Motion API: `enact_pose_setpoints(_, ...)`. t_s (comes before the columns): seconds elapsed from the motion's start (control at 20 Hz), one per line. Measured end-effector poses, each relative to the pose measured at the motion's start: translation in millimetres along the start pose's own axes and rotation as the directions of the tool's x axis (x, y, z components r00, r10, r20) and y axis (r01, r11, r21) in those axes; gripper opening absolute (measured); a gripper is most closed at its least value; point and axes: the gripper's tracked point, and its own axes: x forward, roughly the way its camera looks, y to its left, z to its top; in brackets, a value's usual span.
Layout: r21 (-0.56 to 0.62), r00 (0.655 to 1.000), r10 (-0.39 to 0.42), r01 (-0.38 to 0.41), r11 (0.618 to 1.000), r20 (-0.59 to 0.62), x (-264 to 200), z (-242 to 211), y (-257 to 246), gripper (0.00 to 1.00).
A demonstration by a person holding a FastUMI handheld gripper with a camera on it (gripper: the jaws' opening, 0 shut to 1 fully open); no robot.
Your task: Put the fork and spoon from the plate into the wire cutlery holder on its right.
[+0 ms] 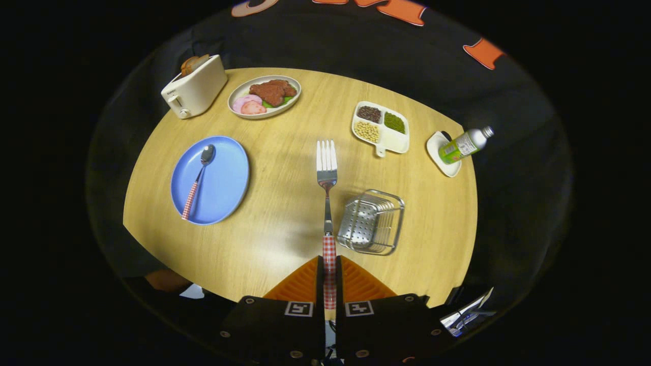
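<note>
fork (327, 168) in tongs (329, 274); spoon (199, 178) on plate (224, 188).

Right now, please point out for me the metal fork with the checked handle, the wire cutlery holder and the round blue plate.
Metal fork with the checked handle (326, 175), gripper view, on its neck below the tines.
Wire cutlery holder (371, 222), gripper view, on its perforated inner wall.
Round blue plate (224, 178), gripper view, on bare surface beside the spoon.

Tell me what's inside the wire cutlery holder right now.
The wire cutlery holder holds no cutlery; its perforated metal inner wall shows through the open top. The gripper is shut on the fork, held beside it. The spoon lies on the blue plate.
</note>
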Motion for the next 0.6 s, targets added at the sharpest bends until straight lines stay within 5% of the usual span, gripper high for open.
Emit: enact_pose_setpoints(0.6, -0.126, 0.974, -0.06, 0.033, 0.992, -0.22, 5, -38, -78, 0.08)
